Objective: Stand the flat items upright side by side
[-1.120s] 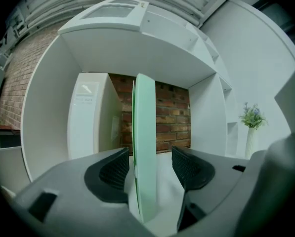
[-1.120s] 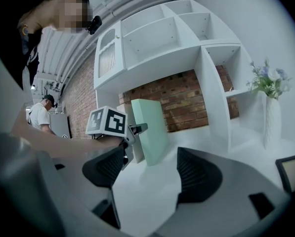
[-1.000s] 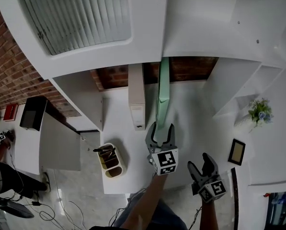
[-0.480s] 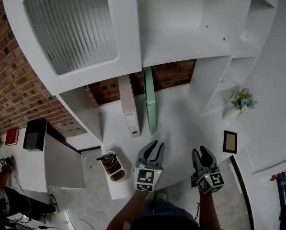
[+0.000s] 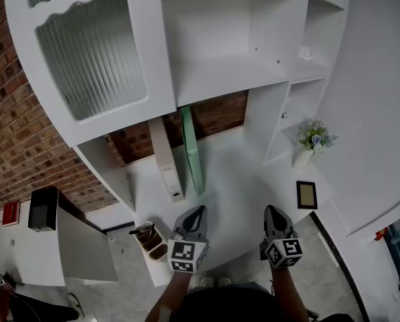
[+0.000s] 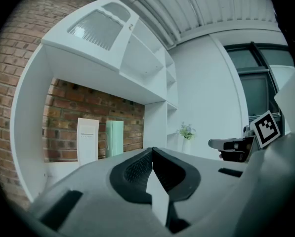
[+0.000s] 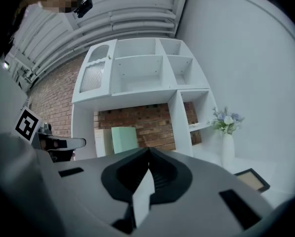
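A white binder (image 5: 165, 158) and a mint-green folder (image 5: 192, 151) stand upright side by side on the white desk (image 5: 240, 173), under the shelf unit against the brick wall. The white binder (image 6: 87, 140) and green folder (image 6: 114, 138) show at the back in the left gripper view; the green folder (image 7: 124, 139) shows in the right gripper view too. My left gripper (image 5: 193, 213) is shut and empty near the desk's front edge, well short of the folders. My right gripper (image 5: 273, 215) is shut and empty at the front right.
A pen holder (image 5: 150, 239) stands at the desk's front left corner. A small picture frame (image 5: 306, 194) lies at the right, and a vase of flowers (image 5: 309, 141) stands beyond it. White shelves (image 5: 213, 59) hang over the desk.
The left gripper let go of the green folder, drew back to the desk's front and closed. The right gripper also closed. The head view shifted back and up.
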{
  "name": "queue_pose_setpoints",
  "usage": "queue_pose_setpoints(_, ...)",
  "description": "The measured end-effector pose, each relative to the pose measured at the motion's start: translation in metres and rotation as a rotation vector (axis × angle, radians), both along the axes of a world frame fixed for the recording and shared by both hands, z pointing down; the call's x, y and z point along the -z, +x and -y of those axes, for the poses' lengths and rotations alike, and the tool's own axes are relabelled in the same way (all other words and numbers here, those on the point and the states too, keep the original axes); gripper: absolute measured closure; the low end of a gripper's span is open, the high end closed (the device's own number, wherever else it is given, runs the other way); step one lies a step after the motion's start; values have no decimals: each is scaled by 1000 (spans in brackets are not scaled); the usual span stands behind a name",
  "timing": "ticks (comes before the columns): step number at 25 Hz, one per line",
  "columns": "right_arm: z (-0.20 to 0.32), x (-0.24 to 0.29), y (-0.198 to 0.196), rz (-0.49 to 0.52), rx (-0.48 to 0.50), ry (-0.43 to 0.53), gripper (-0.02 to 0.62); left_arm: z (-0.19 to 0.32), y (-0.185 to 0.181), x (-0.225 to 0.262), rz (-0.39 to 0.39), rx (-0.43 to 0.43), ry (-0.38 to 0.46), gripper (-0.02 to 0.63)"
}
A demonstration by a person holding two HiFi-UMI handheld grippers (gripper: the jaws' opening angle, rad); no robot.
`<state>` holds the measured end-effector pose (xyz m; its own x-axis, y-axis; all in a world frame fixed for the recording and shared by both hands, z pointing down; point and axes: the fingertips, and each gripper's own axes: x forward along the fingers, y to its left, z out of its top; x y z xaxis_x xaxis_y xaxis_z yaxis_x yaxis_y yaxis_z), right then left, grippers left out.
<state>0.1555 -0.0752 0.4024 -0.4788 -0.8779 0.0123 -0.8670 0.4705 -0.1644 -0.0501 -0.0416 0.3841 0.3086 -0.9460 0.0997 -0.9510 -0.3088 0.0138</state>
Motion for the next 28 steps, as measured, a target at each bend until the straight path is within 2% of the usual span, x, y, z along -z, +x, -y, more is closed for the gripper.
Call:
queue_pose_setpoints(6,1,9,-9,-1,31,23,597,0,4,0,52,-23,1,597)
queue_pose_setpoints(9,5,7,-10,-26,28,15,598,2,3,0,44,-22,-5,597)
queue_pose_setpoints(12,7,4,-12,-2,26,-5,598,2,-1,-4,48,-15,-18,597)
queue_pose_setpoints(28,8,5,-28,-24,61,-9,598,-3,-11,-4,47,-14,-18,597)
